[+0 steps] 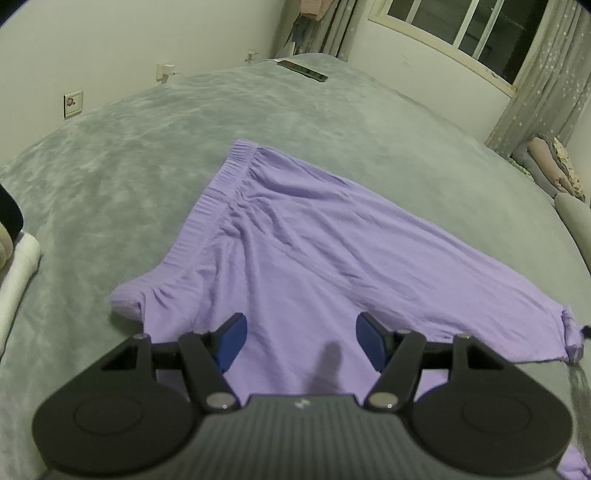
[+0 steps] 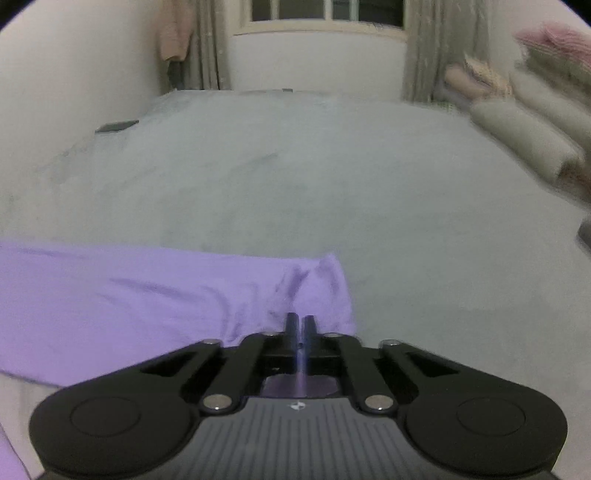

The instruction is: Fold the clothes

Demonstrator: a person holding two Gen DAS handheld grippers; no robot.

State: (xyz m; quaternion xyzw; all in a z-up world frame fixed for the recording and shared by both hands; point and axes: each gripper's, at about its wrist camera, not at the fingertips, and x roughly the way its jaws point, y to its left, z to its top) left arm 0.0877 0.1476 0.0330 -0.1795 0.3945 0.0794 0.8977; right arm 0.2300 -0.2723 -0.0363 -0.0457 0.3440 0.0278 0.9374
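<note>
Your purple pants lie spread on the bed, no fold made yet. Your right gripper is pinched shut on a leg end; your left gripper hangs open, empty.

A home bedroom: a wide bed under a grey plush cover fills the frame, with a curtained window at upper right.
</note>
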